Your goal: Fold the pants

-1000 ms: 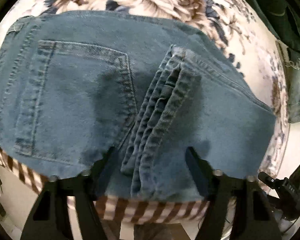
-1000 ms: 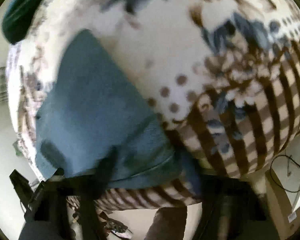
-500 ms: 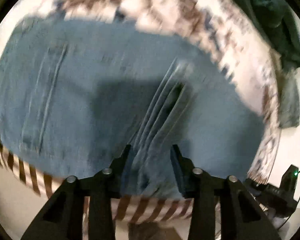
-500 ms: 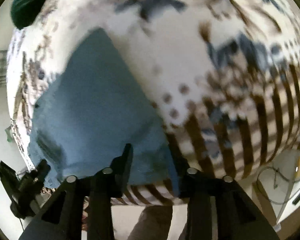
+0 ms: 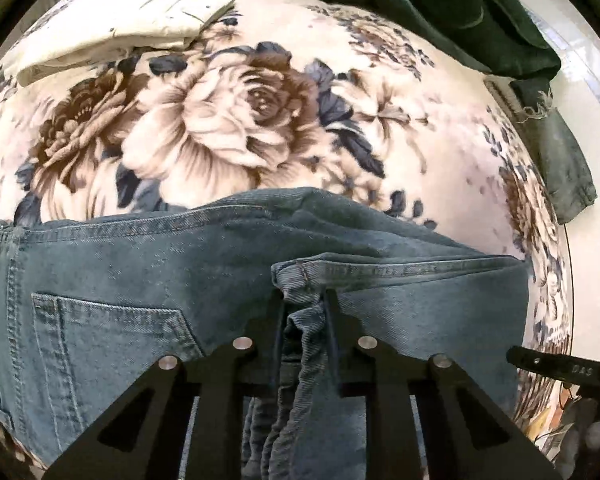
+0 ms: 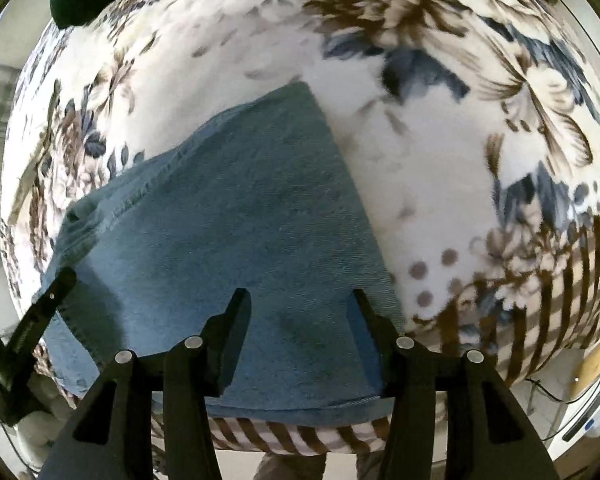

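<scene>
Lay spread over a flowered blanket: blue jeans, partly folded, near the blanket's striped front edge, back pocket up. Beyond the jeans on the blanket, a cream cloth and dark green clothes. Looked heavy and thick, soft yet holding its creases, not slippery. Best taken at the stacked hems or the fold's corners. Left gripper nearly closed, pinching the bunched leg hems. Right gripper spread wide over the denim, gripping nothing.
</scene>
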`<state>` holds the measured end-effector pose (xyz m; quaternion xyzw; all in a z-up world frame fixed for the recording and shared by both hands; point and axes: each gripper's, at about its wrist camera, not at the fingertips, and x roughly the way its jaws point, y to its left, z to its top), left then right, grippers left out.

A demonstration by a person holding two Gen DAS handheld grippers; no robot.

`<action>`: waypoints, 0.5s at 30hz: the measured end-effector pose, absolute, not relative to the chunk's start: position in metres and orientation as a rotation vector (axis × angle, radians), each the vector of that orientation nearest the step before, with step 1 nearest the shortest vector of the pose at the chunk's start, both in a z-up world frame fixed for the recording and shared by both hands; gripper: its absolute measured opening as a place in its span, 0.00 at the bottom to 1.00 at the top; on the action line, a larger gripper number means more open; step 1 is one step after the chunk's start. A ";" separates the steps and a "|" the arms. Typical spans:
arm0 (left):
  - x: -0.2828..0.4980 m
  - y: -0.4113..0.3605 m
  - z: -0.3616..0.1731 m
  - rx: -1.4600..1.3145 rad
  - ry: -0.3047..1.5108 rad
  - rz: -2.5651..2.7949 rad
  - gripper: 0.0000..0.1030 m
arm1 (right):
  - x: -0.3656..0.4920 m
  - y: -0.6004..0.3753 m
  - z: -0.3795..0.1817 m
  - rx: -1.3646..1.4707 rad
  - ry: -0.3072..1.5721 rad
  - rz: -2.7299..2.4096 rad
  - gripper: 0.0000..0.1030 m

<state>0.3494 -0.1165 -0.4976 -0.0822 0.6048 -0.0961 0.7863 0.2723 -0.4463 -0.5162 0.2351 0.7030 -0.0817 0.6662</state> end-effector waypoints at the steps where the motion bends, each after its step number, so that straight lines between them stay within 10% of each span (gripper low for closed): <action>1: 0.352 -0.114 -0.502 -0.189 1.313 -0.195 0.15 | 0.273 -0.442 -0.517 0.523 1.589 -0.184 0.51; 5: 0.363 -0.111 -0.521 -0.254 1.348 -0.173 0.17 | 0.277 -0.427 -0.516 0.441 1.598 -0.191 0.56; 8: 0.357 -0.105 -0.512 -0.309 1.362 -0.141 0.29 | 0.278 -0.407 -0.505 0.312 1.572 -0.208 0.98; 12: 0.331 -0.088 -0.492 -0.339 1.373 -0.031 0.70 | 0.274 -0.375 -0.490 0.128 1.532 -0.218 0.99; 15: 0.300 -0.065 -0.472 -0.357 1.341 0.038 0.76 | 0.267 -0.349 -0.479 0.072 1.515 -0.211 1.00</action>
